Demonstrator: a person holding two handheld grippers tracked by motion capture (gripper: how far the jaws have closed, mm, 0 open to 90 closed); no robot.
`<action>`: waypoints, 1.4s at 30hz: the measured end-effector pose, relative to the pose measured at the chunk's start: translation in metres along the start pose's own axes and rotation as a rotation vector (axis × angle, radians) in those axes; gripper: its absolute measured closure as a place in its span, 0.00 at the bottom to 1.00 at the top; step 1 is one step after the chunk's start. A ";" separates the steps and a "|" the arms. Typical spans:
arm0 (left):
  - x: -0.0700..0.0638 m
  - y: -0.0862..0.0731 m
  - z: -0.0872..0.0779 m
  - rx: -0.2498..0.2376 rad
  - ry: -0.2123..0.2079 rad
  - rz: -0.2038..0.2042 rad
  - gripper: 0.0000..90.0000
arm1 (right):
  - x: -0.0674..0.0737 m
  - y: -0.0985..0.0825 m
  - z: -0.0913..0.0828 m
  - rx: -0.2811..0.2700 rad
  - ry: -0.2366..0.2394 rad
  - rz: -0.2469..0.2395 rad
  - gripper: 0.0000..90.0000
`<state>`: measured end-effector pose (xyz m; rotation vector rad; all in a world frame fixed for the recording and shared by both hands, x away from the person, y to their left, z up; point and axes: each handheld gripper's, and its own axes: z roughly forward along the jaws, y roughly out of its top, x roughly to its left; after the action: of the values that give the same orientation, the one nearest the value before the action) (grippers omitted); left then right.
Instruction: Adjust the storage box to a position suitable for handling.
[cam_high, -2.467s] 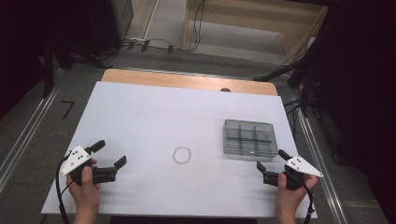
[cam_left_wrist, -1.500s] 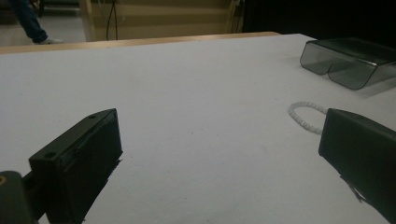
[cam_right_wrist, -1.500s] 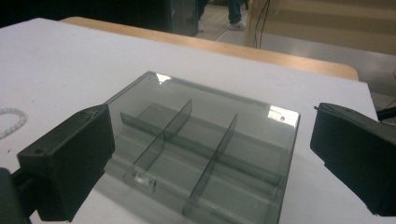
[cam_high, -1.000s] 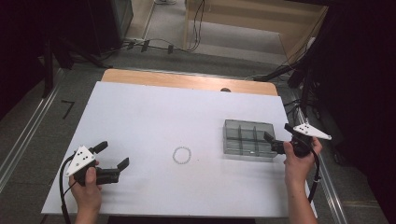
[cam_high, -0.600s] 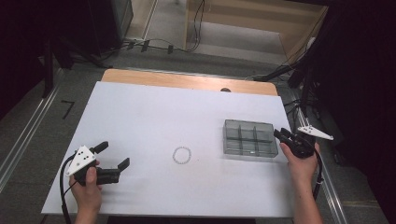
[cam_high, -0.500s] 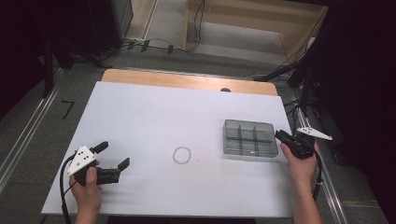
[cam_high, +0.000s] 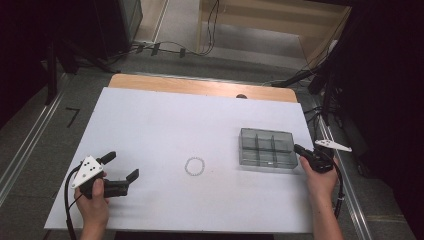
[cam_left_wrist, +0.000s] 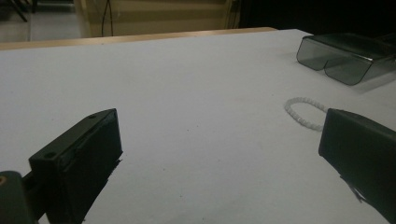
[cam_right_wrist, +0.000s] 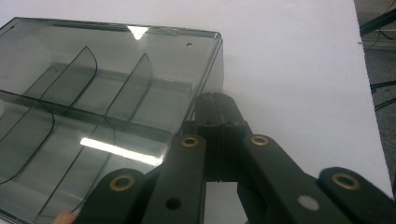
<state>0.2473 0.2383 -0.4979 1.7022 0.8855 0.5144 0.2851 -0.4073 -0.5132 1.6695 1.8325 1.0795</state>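
Smoke-grey clear plastic compartment box (cam_high: 266, 148): on the white rectangular table (cam_high: 165, 125), right half. Small white bead bracelet ring (cam_high: 194, 166): left of the box, well apart, near the table's middle. Left gripper (cam_high: 117, 172): near-left corner region. Right gripper (cam_high: 300, 151): at the box's right wall.

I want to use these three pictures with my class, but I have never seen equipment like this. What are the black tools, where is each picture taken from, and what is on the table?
A person sits at a white table holding a two-jaw black gripper in each hand. The high view looks down from above. Each of the other two comes from a camera riding on one gripper. The left gripper rests open and holds nothing. The right gripper has just closed its jaws, and they meet at the edge of the smoky clear plastic compartment box; whether they pinch its lid I cannot tell. A small white bead bracelet lies loose mid-table.
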 end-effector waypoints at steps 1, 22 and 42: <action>0.000 0.000 0.000 0.004 0.001 0.002 0.00 | 0.000 0.000 0.000 0.000 -0.003 0.002 0.98; 0.000 0.000 0.001 0.013 0.005 0.010 0.00 | 0.019 -0.001 0.004 0.003 0.011 -0.019 0.98; -0.001 0.000 0.001 0.016 0.006 0.016 0.00 | 0.061 0.001 0.018 0.027 0.068 -0.075 0.98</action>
<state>0.2478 0.2368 -0.4978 1.7242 0.8823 0.5246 0.2885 -0.3443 -0.5116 1.5831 1.9445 1.0971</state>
